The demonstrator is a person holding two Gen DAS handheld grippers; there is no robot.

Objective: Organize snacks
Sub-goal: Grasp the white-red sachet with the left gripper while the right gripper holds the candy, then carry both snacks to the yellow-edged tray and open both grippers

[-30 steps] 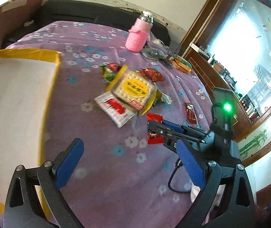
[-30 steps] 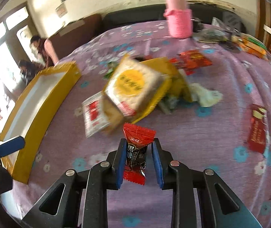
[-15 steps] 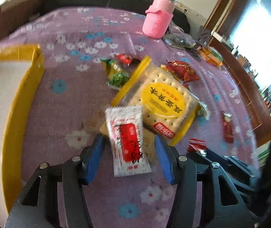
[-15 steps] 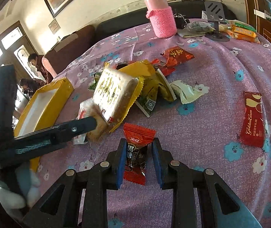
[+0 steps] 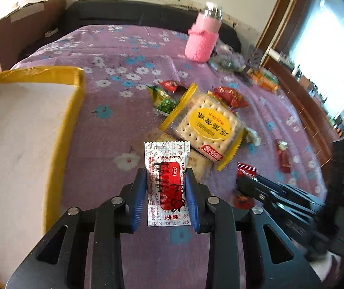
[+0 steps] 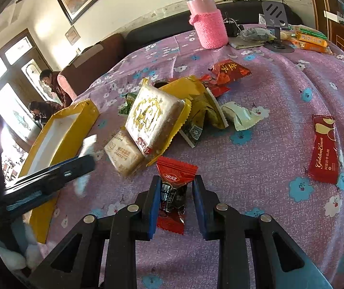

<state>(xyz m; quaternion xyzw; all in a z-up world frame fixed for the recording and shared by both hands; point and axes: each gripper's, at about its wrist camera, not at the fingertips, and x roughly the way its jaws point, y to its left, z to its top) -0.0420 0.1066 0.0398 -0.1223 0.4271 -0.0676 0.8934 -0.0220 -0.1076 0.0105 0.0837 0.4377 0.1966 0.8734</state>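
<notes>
Left tool [image 5: 166, 187]: jaws just closed, blue pads now pinching a white sachet [image 5: 167, 168] with red print; sachet upright between the pads, top edge sticking out toward 12 o'clock. Seen from the right wrist, same tool [image 6: 82, 166] enters at 9 o'clock, blurred.

Right tool [image 6: 176, 198]: pressed onto a red-and-black candy [image 6: 172, 192], wrapper ends fanning out above and below the pads. From the left wrist, this tool [image 5: 244, 185] sits at 4 o'clock with a red wrapper at its tip.

Surface [image 6: 268, 168]: purple cloth with white and blue flowers. Yellow-edged box [image 5: 22, 125] at 9 o'clock in the left view, white inside, nothing visible in it. Snack pile mid-surface: cracker pack [image 5: 208, 127] on top, tilted; beige packet [image 6: 123, 153] just beside it at its lower edge; green wrapper [image 5: 164, 101] at its 10 o'clock; red wrappers behind. Dark red bar [image 6: 323, 149] lying apart at 3 o'clock in the right view. Pink bottle [image 6: 207, 21] upright at 12 o'clock. Two persons at the far left by the window, right view.
</notes>
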